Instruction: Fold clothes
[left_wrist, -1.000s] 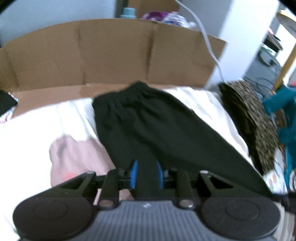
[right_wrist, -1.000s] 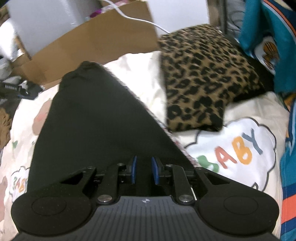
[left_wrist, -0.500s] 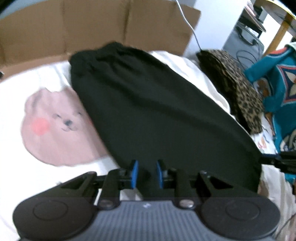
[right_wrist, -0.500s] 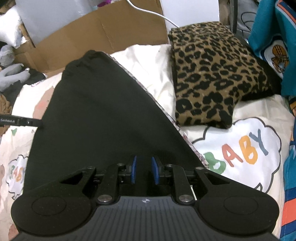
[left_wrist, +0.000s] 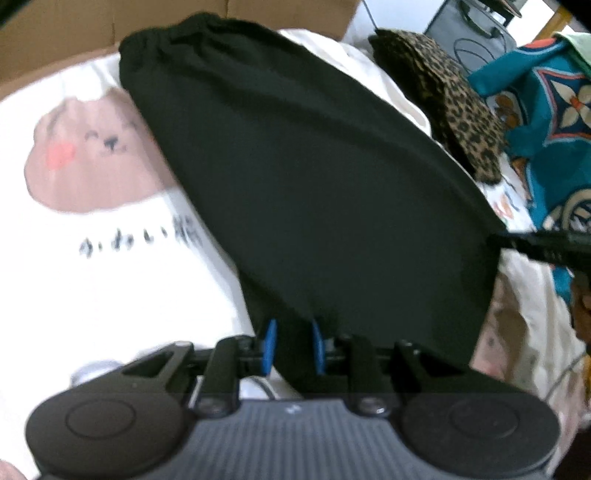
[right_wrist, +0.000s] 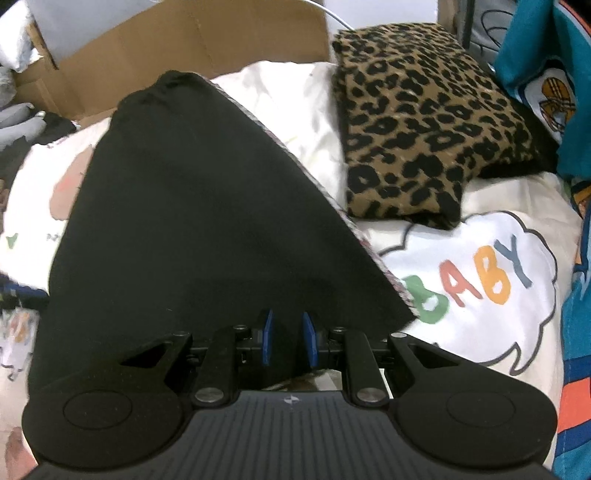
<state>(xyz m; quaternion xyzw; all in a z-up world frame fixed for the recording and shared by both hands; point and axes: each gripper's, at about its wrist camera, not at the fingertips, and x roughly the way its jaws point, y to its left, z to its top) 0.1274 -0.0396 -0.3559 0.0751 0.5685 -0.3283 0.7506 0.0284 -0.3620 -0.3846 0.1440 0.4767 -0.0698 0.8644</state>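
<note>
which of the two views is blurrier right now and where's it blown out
Left wrist view: blurrier, with the black garment soft-edged, the writing on the white bedding smeared and that bedding washed out to near pure white. Right wrist view: sharper, the leopard-print cloth and BABY cloud print crisp, only the far left edge streaked; both views bow outward from the fisheye.

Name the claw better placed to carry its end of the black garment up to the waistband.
Either, probably both together: left claw and right claw each clamp the near hem of the black garment; its waistband lies straight ahead of both.
</note>
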